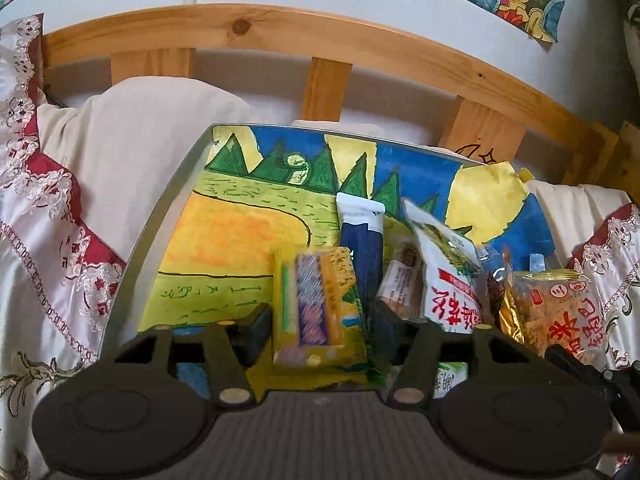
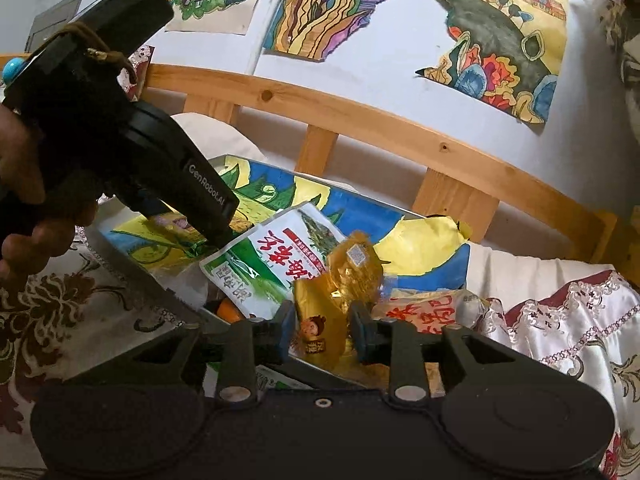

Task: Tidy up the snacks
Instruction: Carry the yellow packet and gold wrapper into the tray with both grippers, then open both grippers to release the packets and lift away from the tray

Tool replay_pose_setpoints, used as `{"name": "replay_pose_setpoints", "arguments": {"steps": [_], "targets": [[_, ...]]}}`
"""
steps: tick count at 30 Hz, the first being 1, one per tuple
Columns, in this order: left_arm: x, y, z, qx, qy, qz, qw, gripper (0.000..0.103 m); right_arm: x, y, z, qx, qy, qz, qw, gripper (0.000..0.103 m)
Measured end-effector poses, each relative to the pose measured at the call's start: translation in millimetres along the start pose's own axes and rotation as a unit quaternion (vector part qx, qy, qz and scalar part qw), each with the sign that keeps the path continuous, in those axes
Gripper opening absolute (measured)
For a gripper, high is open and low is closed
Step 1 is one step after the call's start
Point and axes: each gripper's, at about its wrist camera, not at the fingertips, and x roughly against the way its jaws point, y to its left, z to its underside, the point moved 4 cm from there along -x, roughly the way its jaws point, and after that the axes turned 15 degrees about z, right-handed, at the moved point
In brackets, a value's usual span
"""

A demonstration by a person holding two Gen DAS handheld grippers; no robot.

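Note:
A grey-rimmed tray (image 1: 160, 216) lined with a bright painted landscape lies on the bed. My left gripper (image 1: 320, 326) is open, and a yellow snack pack with a purple pattern (image 1: 316, 312) lies between its fingers, clear of both pads. Beside it are a blue-and-white packet (image 1: 362, 240), a white-and-green bag with red characters (image 1: 448, 284) and a crisp bag with red print (image 1: 560, 316). In the right wrist view my right gripper (image 2: 323, 330) straddles a golden packet (image 2: 320, 320) at the tray's near rim (image 2: 176, 300). Its pads stand just off the packet.
A wooden headboard rail (image 1: 360, 40) runs behind the tray, with a cream pillow (image 1: 140, 128) against it. White-and-red embroidered bedcover (image 1: 48, 240) surrounds the tray. A hand (image 2: 24, 200) holds the left tool's black housing (image 2: 188, 184) over the tray's left side. Drawings (image 2: 500, 40) hang on the wall.

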Motion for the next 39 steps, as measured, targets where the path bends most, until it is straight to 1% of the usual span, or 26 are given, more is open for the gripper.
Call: {"name": "replay_pose_setpoints", "arguments": {"steps": [1, 4, 6, 7, 8, 10, 12, 13, 15, 17, 21, 23, 25, 30, 34, 39], "targets": [[0.9, 0.3, 0.6, 0.001, 0.000, -0.002, 1.0000, 0.075, -0.4, -0.5, -0.8, -0.001, 0.000, 0.001, 1.000, 0.036], [6.5, 2.3, 3.4, 0.008, -0.004, -0.002, 1.0000, 0.083, 3.0, -1.7, -2.1, -0.004, -0.006, 0.007, 1.000, 0.046], [12.7, 3.2, 5.5, 0.010, -0.008, -0.002, 0.9999, 0.087, 6.5, -4.7, -4.0, -0.015, -0.009, 0.009, 1.000, 0.056], [16.4, 3.6, 6.4, 0.010, -0.012, -0.003, 0.9999, 0.091, 7.8, -6.8, -5.5, -0.020, -0.010, 0.010, 1.000, 0.059], [20.4, 3.9, 7.2, 0.010, -0.016, -0.005, 0.9998, 0.092, 9.4, -9.3, -7.4, -0.027, -0.012, 0.012, 0.999, 0.063], [30.8, 4.7, 8.6, 0.012, -0.026, -0.007, 0.9996, 0.100, 14.9, -14.3, -11.3, -0.040, -0.018, 0.018, 0.999, 0.071], [42.3, 5.2, 9.9, 0.014, -0.036, -0.010, 0.9992, 0.102, 22.1, -19.2, -14.9, -0.055, -0.026, 0.022, 0.998, 0.081], [48.0, 5.5, 10.3, 0.016, -0.040, -0.011, 0.9990, 0.102, 26.9, -21.4, -16.4, -0.064, -0.031, 0.025, 0.997, 0.082], [60.0, 6.3, 11.4, 0.017, -0.047, -0.011, 0.9987, 0.102, 36.1, -26.5, -20.3, -0.079, -0.042, 0.030, 0.996, 0.092], [72.3, 6.9, 13.2, 0.019, -0.054, -0.012, 0.9983, 0.102, 46.7, -30.8, -23.5, -0.093, -0.053, 0.031, 0.994, 0.098], [97.8, 6.1, 19.6, 0.020, -0.068, -0.011, 0.9974, 0.102, 68.2, -35.5, -28.2, -0.100, -0.068, 0.035, 0.992, 0.100], [109.2, 4.8, 23.5, 0.017, -0.074, -0.011, 0.9971, 0.102, 78.5, -36.9, -30.2, -0.102, -0.071, 0.039, 0.991, 0.102], [120.1, 3.2, 27.8, 0.015, -0.077, -0.010, 0.9969, 0.102, 88.6, -37.7, -32.1, -0.107, -0.071, 0.040, 0.991, 0.102], [144.0, 0.8, 43.8, 0.009, -0.085, -0.014, 0.9962, 0.102, 115.2, -34.0, -32.2, -0.112, -0.055, 0.045, 0.991, 0.102], [161.8, -1.1, 60.6, 0.000, -0.092, -0.021, 0.9956, 0.102, 137.3, -31.3, -26.0, -0.121, -0.041, 0.045, 0.991, 0.102], [181.7, -6.0, 77.6, -0.017, -0.096, -0.019, 0.9950, 0.102, 164.3, -28.0, -15.5, -0.137, -0.016, 0.048, 0.989, 0.102]]}}
